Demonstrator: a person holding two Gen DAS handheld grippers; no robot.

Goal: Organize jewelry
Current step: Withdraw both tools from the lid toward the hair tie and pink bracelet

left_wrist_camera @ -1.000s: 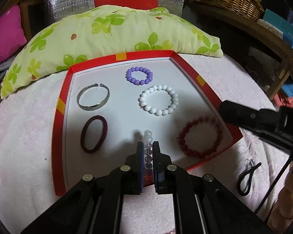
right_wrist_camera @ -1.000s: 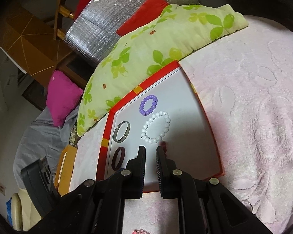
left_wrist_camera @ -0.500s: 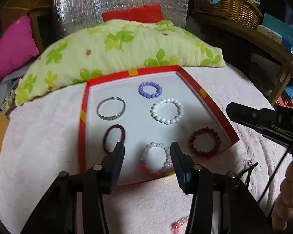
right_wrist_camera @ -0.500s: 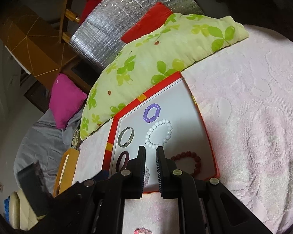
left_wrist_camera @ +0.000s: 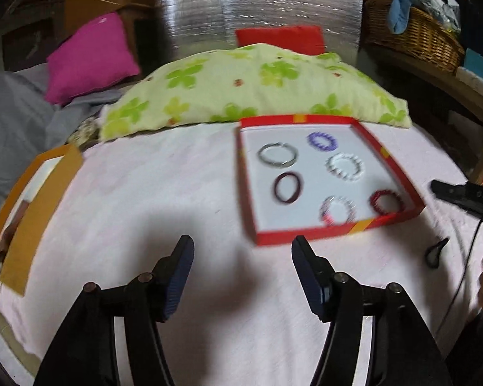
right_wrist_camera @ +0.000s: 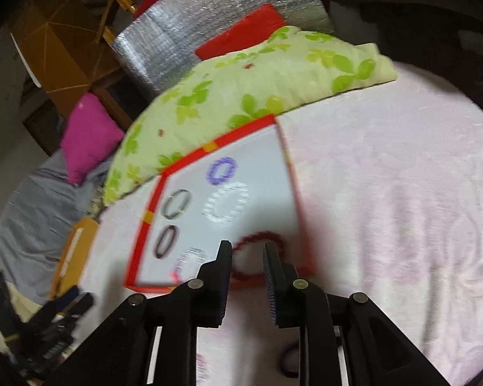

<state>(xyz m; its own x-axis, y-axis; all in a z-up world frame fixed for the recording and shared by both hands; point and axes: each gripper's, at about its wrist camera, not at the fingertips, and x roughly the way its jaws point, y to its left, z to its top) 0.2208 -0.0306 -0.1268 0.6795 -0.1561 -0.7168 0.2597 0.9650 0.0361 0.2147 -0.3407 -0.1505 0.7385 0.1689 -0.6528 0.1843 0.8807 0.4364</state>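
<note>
A red-rimmed white tray [left_wrist_camera: 399, 173] lies on the pink blanket, with several bracelets in it: silver bangle [left_wrist_camera: 277, 154], purple beads [left_wrist_camera: 322, 141], white beads [left_wrist_camera: 345, 167], dark maroon band [left_wrist_camera: 287, 188], clear-pink beads [left_wrist_camera: 337, 210] and red beads [left_wrist_camera: 387, 202]. My left gripper [left_wrist_camera: 241, 251] is open and empty, over the blanket to the front left of the tray. My right gripper [right_wrist_camera: 247, 254] is slightly open and empty, at the tray's near edge in front of the red beads [right_wrist_camera: 257, 241]. The tray [right_wrist_camera: 151, 212] also shows in the blurred right wrist view.
A green-flowered pillow [left_wrist_camera: 248, 90] lies behind the tray. An orange box [left_wrist_camera: 32, 206] sits at the left edge of the blanket. A black hair tie [left_wrist_camera: 434, 252] lies right of the tray. A wicker basket [left_wrist_camera: 415, 32] stands back right.
My left gripper let go of the clear-pink bead bracelet in the tray, opened wide and pulled back to the left. My right gripper opened a little and moved closer to the tray.
</note>
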